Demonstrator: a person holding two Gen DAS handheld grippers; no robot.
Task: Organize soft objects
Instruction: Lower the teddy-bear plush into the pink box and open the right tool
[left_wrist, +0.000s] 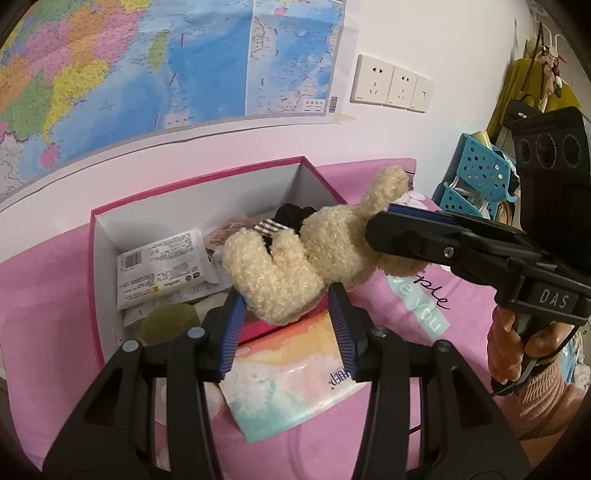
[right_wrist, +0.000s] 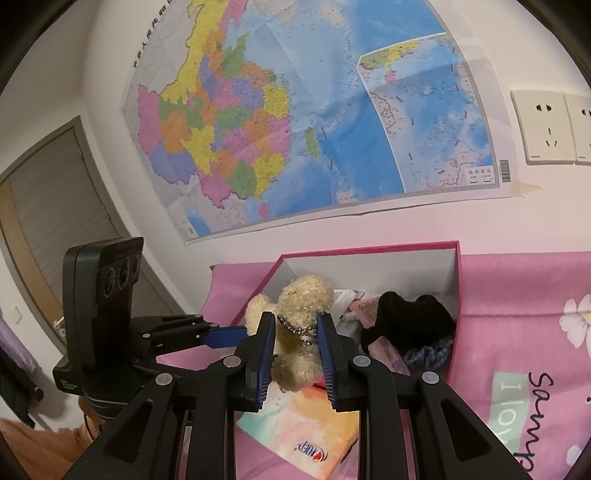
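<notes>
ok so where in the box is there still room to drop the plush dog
The pink box is bare along its back wall and back-left corner, behind the white packets. Its right end is crowded by the black soft item; the front-left holds a green soft item. Both grippers, left and right, flank the plush dog over the front rim.

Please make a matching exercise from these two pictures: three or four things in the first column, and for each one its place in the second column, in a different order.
Things:
1. plush bear
2. white packet
3. black soft item
4. tissue pack

Places:
A. on the pink bedcover, outside the box
B. inside the box, at its far right end in the right wrist view
C. between the jaws of both grippers, over the near rim of the box
D. flat inside the box, barcode up

Pairs: 1-C, 2-D, 3-B, 4-A
</notes>
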